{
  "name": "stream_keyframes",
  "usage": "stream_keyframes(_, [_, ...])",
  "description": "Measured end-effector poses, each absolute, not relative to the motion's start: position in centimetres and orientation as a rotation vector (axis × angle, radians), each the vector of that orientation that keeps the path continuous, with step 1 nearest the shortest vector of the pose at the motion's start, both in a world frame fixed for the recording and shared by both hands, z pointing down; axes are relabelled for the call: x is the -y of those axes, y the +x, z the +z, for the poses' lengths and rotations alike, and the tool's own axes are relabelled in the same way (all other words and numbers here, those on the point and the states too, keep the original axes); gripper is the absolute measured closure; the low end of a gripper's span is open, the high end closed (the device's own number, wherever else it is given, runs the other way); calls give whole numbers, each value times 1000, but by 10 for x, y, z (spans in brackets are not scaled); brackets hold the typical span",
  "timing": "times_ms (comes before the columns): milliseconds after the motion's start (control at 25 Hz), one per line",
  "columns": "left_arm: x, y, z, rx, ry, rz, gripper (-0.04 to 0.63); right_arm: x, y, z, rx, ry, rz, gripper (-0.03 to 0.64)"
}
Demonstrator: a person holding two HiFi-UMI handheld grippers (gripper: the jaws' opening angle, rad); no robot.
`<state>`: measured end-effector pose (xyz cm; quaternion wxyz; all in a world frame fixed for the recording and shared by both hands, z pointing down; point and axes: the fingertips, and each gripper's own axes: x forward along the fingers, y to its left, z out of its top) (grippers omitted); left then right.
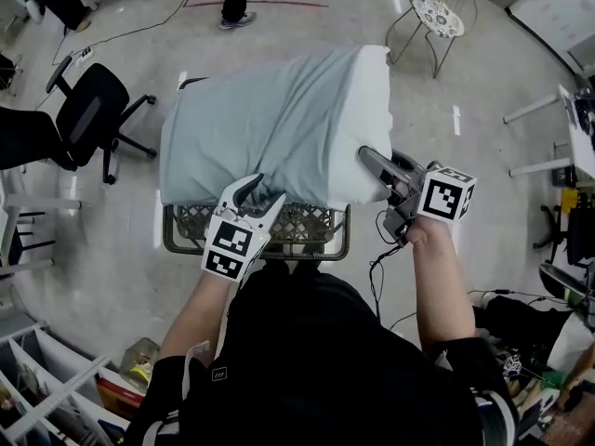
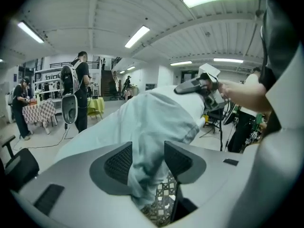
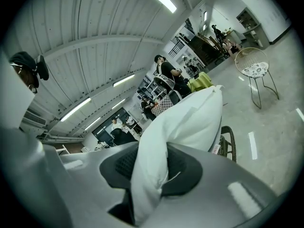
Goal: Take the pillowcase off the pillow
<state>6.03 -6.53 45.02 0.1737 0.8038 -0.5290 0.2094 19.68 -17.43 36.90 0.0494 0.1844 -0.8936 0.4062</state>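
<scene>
- Pillowcase [image 1: 260,128], pale blue-grey, still sheathes most of the pillow [image 1: 374,82], which lies across a lattice-topped stand [image 1: 307,223] right in front of me. Only the white right-hand end is bare.
- My left gripper [image 1: 267,191] sits at the near edge. A fold of the blue cloth hangs between its pads, but the jaws stand apart and are not pinching it.
- My right gripper [image 1: 367,156] is clamped tight on the exposed white corner of the pillow.
- By my reading the job is barely begun. One end is uncovered, yet nearly the whole length remains to be peeled off, and I need a fresh bite on the cloth first.
- Beyond, on the workshop floor, an office chair [image 1: 88,110] and a round wire chair [image 1: 437,12] stand well apart.
</scene>
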Motion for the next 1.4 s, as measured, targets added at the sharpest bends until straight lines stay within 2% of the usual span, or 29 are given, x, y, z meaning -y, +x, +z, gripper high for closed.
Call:
stream_keyframes(280, [94, 67, 454, 1420, 2259, 637, 391, 167, 194, 371, 2717, 541, 1208, 497])
stream_keyframes(320, [93, 69, 458, 1413, 2256, 664, 425, 167, 194, 371, 2715, 539, 1208, 497])
stream_keyframes(400, [91, 72, 463, 1437, 2270, 761, 537, 165, 192, 369, 2720, 536, 1213, 499])
stream_keyframes(480, [90, 72, 464, 1482, 2279, 833, 578, 165, 191, 364, 2733, 536, 1233, 505])
stream_keyframes(800, [78, 29, 479, 1519, 2171, 758, 584, 161, 192, 345, 2785, 518, 1325, 526])
stream_keyframes(1160, [69, 18, 500, 1480, 2155, 714, 583, 155, 210, 349, 2764, 570, 1339, 528])
stream_keyframes(1280, [65, 24, 499, 1433, 2167, 729, 583, 144, 212, 358, 2743, 551, 1228, 524])
stream_keyframes(1400, [67, 31, 478, 1417, 2191, 673, 531, 127, 218, 370, 2701, 509, 1154, 520])
